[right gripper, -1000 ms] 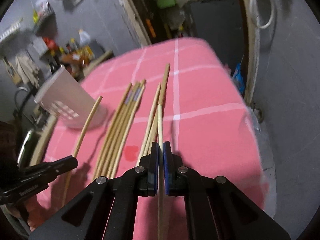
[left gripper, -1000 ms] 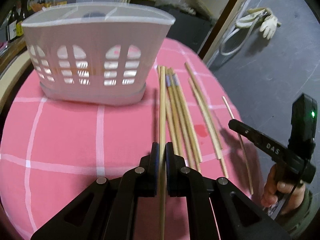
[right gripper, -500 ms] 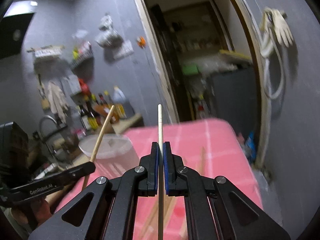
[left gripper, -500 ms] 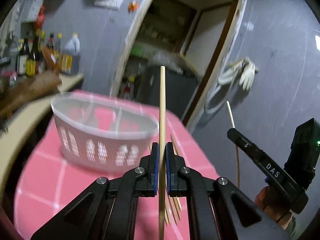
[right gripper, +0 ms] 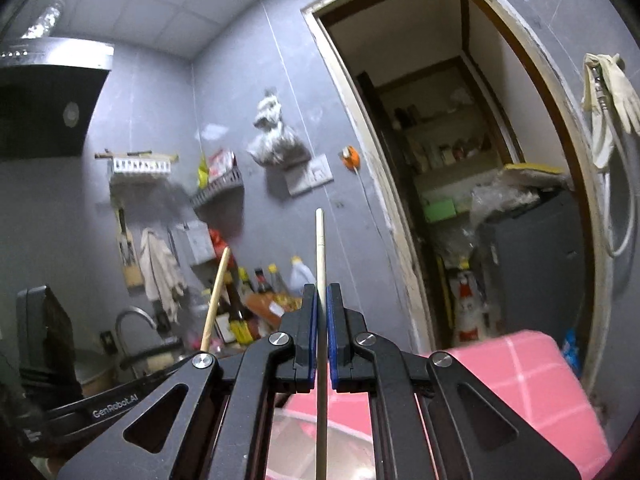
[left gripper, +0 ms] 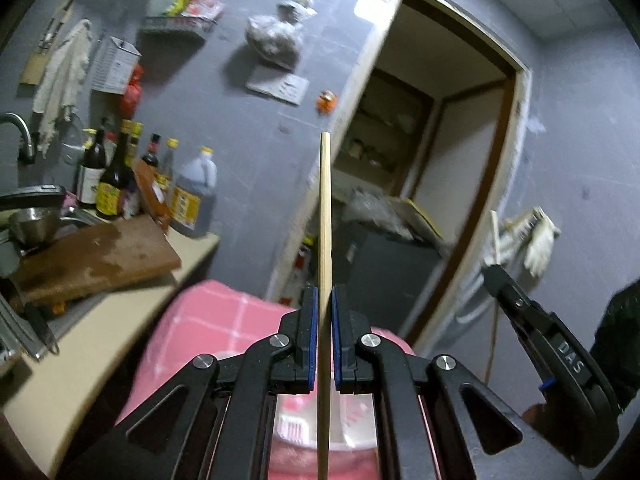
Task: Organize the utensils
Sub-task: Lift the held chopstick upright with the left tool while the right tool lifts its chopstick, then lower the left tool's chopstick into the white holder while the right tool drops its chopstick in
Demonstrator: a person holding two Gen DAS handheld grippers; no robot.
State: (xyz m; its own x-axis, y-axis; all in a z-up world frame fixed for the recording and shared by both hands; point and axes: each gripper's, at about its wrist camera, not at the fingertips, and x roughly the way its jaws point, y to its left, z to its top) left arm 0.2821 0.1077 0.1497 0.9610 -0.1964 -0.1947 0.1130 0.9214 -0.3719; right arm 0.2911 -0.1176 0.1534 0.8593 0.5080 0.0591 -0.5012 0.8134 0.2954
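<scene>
My left gripper [left gripper: 325,300] is shut on a wooden chopstick [left gripper: 325,200] that runs straight out between the blue pads, lifted well off the table. My right gripper [right gripper: 320,300] is shut on a paler chopstick [right gripper: 320,248] in the same way. Each gripper shows in the other's view: the right gripper [left gripper: 498,276] with its chopstick [left gripper: 495,232] at the right edge, the left gripper [right gripper: 188,356] with its chopstick [right gripper: 216,296] at lower left. The white slotted basket [left gripper: 300,428] lies low beneath the fingers on the pink checked table [left gripper: 208,320]. The chopsticks left on the table are hidden.
A counter on the left holds a wooden cutting board [left gripper: 92,256], sauce bottles [left gripper: 116,184] and a sink with a tap [right gripper: 132,320]. An open doorway [right gripper: 460,160] to a storeroom is ahead. Pale gloves [right gripper: 612,92] hang on the right wall.
Both grippers have risen from the table and tipped up toward level, each carrying its chopstick. The basket and the loose chopsticks have dropped toward the bottom of the views or out of them.
</scene>
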